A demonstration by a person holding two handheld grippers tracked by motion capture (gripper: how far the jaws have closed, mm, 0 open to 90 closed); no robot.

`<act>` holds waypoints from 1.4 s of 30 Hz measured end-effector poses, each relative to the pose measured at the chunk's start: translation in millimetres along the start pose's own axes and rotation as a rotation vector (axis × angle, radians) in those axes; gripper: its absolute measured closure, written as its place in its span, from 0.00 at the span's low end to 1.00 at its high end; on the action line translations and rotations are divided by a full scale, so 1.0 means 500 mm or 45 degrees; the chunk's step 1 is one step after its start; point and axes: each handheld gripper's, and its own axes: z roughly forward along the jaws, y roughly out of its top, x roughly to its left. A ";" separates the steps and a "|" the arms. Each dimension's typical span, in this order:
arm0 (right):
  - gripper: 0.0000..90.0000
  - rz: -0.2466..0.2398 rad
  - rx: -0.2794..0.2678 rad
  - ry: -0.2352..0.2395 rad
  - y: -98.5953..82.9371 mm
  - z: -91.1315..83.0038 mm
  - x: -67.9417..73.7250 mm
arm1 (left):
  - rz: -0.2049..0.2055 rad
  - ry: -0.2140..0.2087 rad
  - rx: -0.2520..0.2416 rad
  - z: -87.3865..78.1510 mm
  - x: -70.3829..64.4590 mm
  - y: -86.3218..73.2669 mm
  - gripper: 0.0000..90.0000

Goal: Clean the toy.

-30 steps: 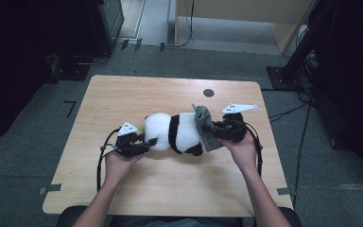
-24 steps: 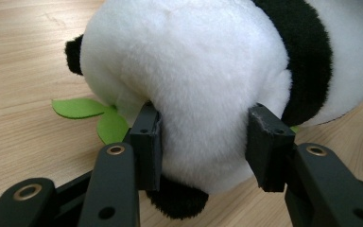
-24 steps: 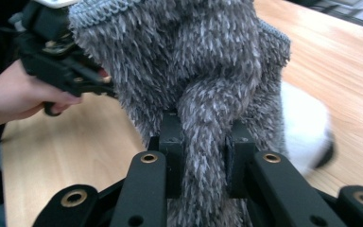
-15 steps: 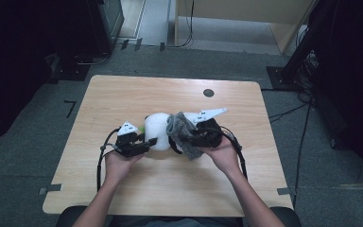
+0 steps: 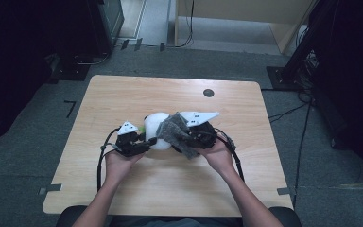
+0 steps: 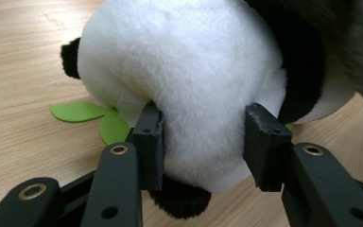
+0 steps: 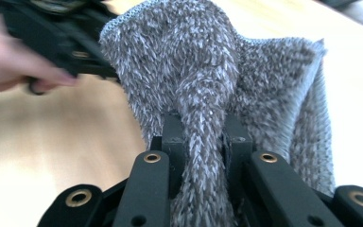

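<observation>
Here a plush panda (image 5: pixel 157 130) lies near the middle of the wooden counter (image 5: pixel 123 94), a little toward the near edge. The left gripper (image 5: pixel 147 142) has its jaws clamped on the panda's white body, one pad pressing in on each side, with green felt leaves (image 6: pixel 92 118) lying on the counter just beside it. The right gripper (image 5: pixel 182 137) has its jaws pinched together on a fold of grey fuzzy cloth (image 7: pixel 217 80), which drapes over the panda's right side. A dark round mark (image 5: pixel 208 92) sits far back on the counter.
</observation>
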 end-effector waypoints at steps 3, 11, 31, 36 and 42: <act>0.86 -0.019 0.053 0.104 0.004 0.017 0.025 | 0.006 0.001 0.005 -0.001 0.000 0.002 0.61; 0.87 -0.057 0.235 0.286 -0.022 0.082 0.069 | 0.012 0.000 0.011 -0.002 0.003 0.003 0.61; 0.87 -0.020 0.241 0.096 -0.042 0.089 0.035 | 0.053 0.019 0.036 -0.002 0.001 0.005 0.65; 0.87 0.051 0.192 0.084 -0.064 0.044 0.007 | 0.043 0.007 0.037 -0.002 0.003 0.004 0.65; 0.87 0.099 0.167 0.060 -0.083 -0.001 -0.016 | 0.032 -0.019 0.040 -0.002 0.009 0.004 0.65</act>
